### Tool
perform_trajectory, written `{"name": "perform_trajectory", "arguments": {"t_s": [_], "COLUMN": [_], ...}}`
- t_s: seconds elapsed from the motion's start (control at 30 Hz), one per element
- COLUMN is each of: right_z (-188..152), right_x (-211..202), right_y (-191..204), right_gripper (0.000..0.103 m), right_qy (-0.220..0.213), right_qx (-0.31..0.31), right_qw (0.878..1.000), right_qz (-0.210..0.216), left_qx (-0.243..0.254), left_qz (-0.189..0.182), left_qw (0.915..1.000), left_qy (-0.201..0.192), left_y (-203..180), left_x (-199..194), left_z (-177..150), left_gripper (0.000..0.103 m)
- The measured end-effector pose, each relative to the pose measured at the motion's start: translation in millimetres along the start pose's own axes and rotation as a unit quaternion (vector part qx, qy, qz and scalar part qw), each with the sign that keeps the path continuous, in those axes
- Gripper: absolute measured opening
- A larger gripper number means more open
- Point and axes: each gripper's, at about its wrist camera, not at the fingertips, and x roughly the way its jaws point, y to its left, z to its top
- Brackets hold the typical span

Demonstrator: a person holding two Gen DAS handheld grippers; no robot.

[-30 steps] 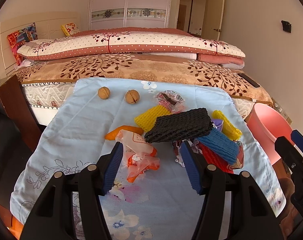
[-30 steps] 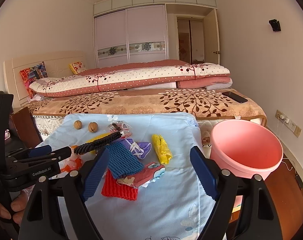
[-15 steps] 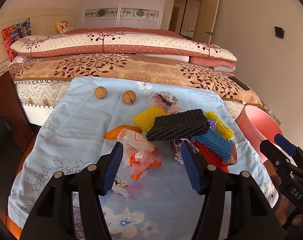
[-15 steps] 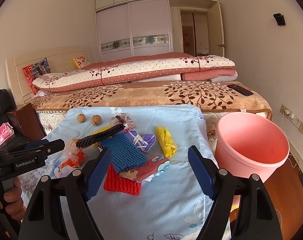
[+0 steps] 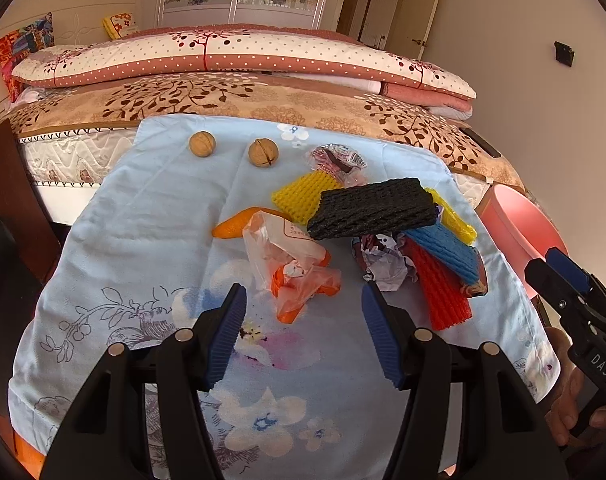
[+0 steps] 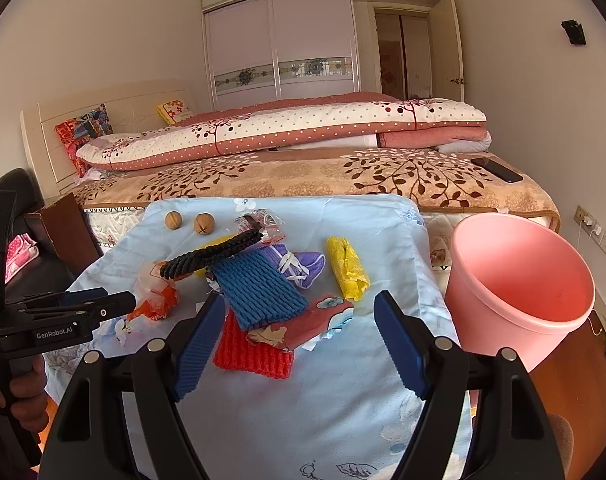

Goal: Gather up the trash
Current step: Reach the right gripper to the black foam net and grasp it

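Observation:
Trash lies piled on a light blue floral cloth point(image 5: 151, 220): a black foam net point(image 5: 373, 208), yellow foam net point(image 5: 299, 196), blue foam net point(image 5: 443, 250), red foam net point(image 5: 439, 292), a crumpled orange-and-clear plastic bag point(image 5: 295, 268), crumpled paper point(image 5: 383, 260) and a clear wrapper point(image 5: 335, 160). My left gripper point(image 5: 303, 320) is open and empty, just short of the plastic bag. My right gripper point(image 6: 299, 328) is open and empty, over the red net point(image 6: 251, 356) and a red patterned wrapper point(image 6: 303, 320). A pink bin point(image 6: 519, 292) stands at the right.
Two walnuts point(image 5: 202, 144) point(image 5: 263, 153) lie at the cloth's far edge. A yellow bag point(image 6: 347, 268) and a purple wrapper point(image 6: 299, 264) lie near the bin. A bed point(image 6: 303, 172) with folded quilts stands behind. A phone point(image 6: 497, 170) lies on the bed.
Both grippers have drawn back and risen a little, so the trash pile sits farther ahead of the fingers. Both stay open. Nothing on the cloth has moved.

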Motion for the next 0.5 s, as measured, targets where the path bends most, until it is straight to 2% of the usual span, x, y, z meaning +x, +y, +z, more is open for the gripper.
{"name": "perform_trajectory", "arguments": {"t_s": [0.17,0.3,0.37,0.4,0.43,0.5], "right_z": [-1.9,-3.5,-3.8,-4.1,-4.1,-4.2], "right_x": [2.3,6.0,8.2,9.2,10.2,12.6], "right_y": [-0.8,-1.4,-1.3,-1.8,-1.9,-1.1], "right_gripper": [0.076,0.076,0.076,0.076,0.076,0.076], "right_qy": [0.008,0.016,0.019,0.020,0.022,0.026], "right_qx": [-0.001,-0.001,-0.001,0.000,0.000,0.000], "right_qw": [1.000,1.000,1.000,1.000,1.000,0.999], "right_qz": [0.006,0.013,0.016,0.018,0.020,0.023], "left_qx": [-0.044,-0.061,-0.060,-0.061,-0.065,-0.070], "left_qz": [-0.003,-0.011,-0.015,-0.019,-0.024,-0.029], "left_qw": [0.9984,0.9971,0.9971,0.9967,0.9962,0.9955], "left_qy": [0.034,0.044,0.045,0.050,0.053,0.057], "left_y": [10.0,14.2,14.1,14.6,15.2,16.6], "left_x": [20.4,26.3,28.3,30.0,31.6,34.0], "left_z": [4.0,2.7,2.7,2.2,1.4,0.4], "left_gripper": [0.060,0.060,0.040,0.037,0.029,0.019]}}
